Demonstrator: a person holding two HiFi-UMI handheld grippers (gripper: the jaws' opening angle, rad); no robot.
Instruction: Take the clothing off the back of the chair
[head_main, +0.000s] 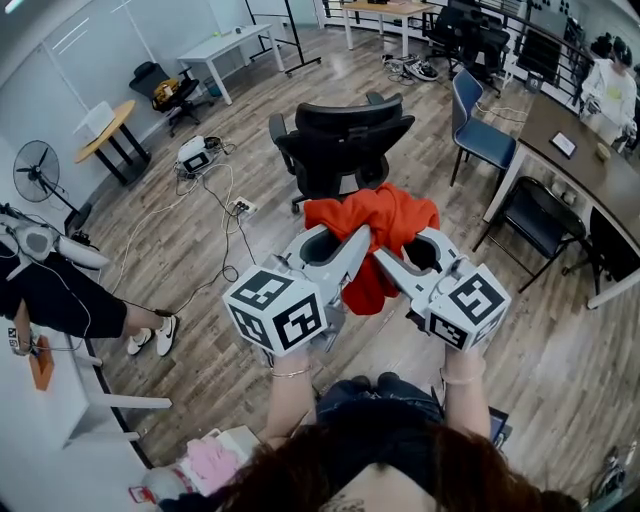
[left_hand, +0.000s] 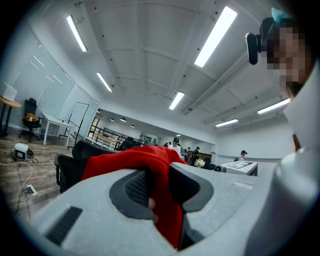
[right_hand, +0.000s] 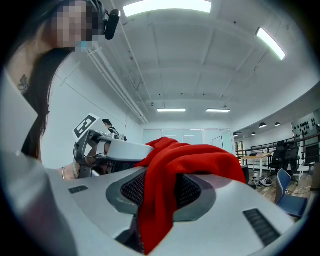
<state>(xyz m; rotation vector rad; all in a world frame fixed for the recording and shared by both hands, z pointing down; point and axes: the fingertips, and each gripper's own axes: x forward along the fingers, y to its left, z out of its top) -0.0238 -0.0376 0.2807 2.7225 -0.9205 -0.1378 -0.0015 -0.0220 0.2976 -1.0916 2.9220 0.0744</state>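
A red garment (head_main: 385, 235) hangs in the air between my two grippers, just in front of a black office chair (head_main: 340, 140) whose back is bare. My left gripper (head_main: 362, 240) is shut on the cloth's left part; in the left gripper view the red fabric (left_hand: 162, 192) is pinched between the dark pads. My right gripper (head_main: 385, 255) is shut on the right part, and the red garment (right_hand: 165, 192) drapes over and between its pads. The left gripper (right_hand: 112, 147) also shows in the right gripper view.
A blue chair (head_main: 480, 130) and a black chair (head_main: 540, 215) stand by a long table (head_main: 600, 170) at the right. Cables and a power strip (head_main: 240, 207) lie on the wood floor at the left. A seated person's legs (head_main: 90, 305) reach in from the left edge.
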